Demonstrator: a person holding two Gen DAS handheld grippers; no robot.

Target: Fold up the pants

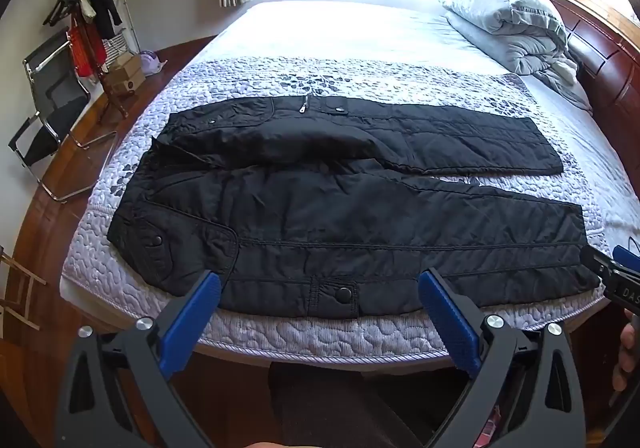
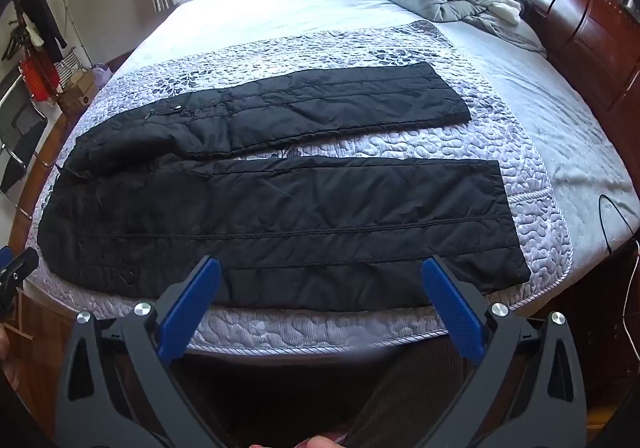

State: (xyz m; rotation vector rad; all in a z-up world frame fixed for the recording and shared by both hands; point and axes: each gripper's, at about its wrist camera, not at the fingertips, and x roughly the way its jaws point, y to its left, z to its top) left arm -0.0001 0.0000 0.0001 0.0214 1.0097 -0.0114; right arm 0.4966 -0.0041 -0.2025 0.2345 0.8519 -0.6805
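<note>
Black quilted pants point(image 1: 340, 208) lie flat on the bed, waist to the left, two legs stretching right with a gap between them; they also show in the right wrist view point(image 2: 300, 216). My left gripper point(image 1: 320, 284) is open and empty, hovering over the near edge of the pants by a snap pocket. My right gripper point(image 2: 322, 272) is open and empty above the near leg's lower edge. The right gripper's body shows at the right edge of the left wrist view point(image 1: 616, 276).
The bed has a purple quilted cover point(image 1: 320, 332) and a folded grey duvet point(image 1: 504, 20) by the wooden headboard point(image 2: 580, 20). A coat rack point(image 1: 88, 20), a folding chair point(image 1: 48, 112) and boxes stand at left. A cable point(image 2: 616, 216) lies at the bed's right edge.
</note>
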